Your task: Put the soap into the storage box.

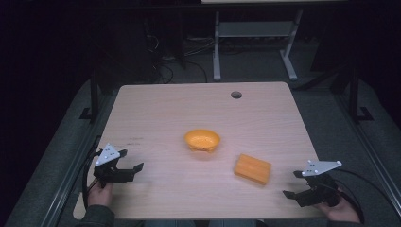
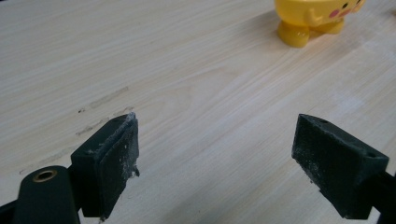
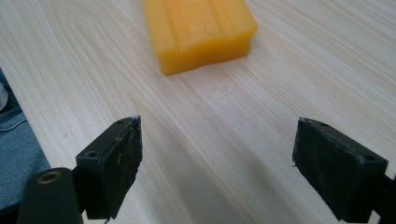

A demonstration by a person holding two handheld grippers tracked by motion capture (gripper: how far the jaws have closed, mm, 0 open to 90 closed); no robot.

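A yellow-orange bowl [image 1: 202, 140] with small feet and a duck face stands near the middle of the wooden table [image 1: 161, 113]; the left gripper view catches its foot and face [image 2: 317, 18] at the top right. An orange ridged block [image 1: 253, 169] lies flat to the bowl's right and nearer me, and it fills the top of the right gripper view [image 3: 198, 30]. My left gripper [image 1: 130, 161] is open near the table's left front, well left of the bowl, holding nothing. My right gripper [image 1: 293, 183] is open at the right front edge, a little right of the block.
A round cable hole [image 1: 236, 94] sits near the table's far edge. Beyond the table stand a metal desk frame [image 1: 255, 42] and cables on a dark floor. Blue cloth [image 3: 16, 135] shows past the table's near edge in the right gripper view.
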